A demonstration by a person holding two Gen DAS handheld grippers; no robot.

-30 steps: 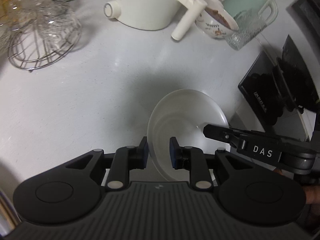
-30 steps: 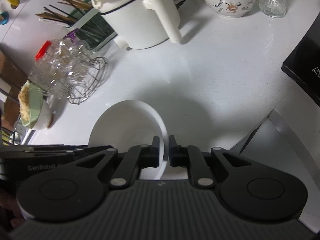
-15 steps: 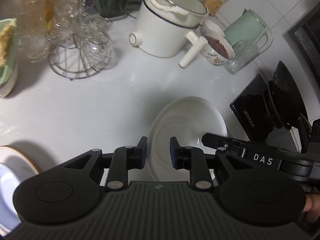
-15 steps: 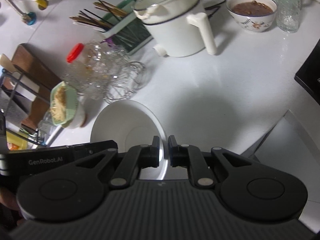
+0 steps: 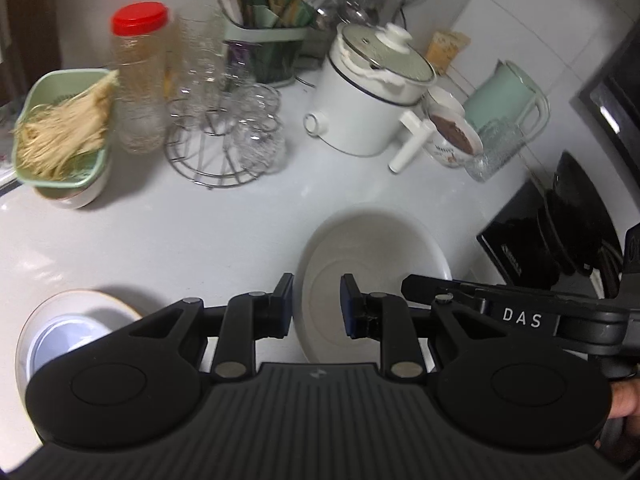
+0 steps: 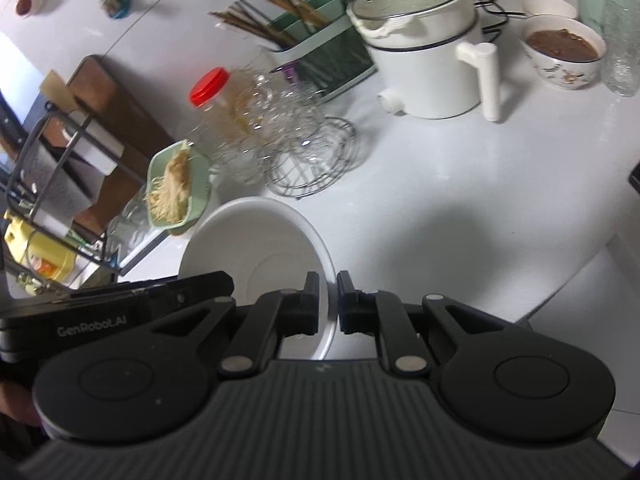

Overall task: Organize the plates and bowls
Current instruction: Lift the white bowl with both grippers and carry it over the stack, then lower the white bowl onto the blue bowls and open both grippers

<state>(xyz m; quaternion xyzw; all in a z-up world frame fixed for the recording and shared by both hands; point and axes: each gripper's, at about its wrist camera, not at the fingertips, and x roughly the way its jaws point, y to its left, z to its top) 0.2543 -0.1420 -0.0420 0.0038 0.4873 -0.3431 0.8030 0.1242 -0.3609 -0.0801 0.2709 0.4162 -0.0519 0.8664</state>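
Observation:
A large white bowl (image 5: 376, 256) is held above the white counter between both grippers. My left gripper (image 5: 316, 306) is shut on its left rim. My right gripper (image 6: 328, 300) is shut on its right rim, and the bowl (image 6: 256, 248) extends to the left of it. The right gripper's body also shows in the left wrist view (image 5: 520, 316). A stack of a white plate with a bluish bowl (image 5: 68, 340) sits on the counter at the lower left, partly hidden behind my left gripper.
A white electric pot (image 5: 372, 108), a patterned bowl of brown food (image 5: 456, 140), a glass cup rack (image 5: 224, 136), a red-lidded jar (image 5: 140, 80), a green noodle basket (image 5: 64, 132) and a utensil holder (image 6: 320, 48) stand at the back. A black stove (image 5: 560, 232) lies right.
Both grippers have risen and pulled back with the white bowl. More of the counter's back shows, and the plate stack has come further into view at the lower left.

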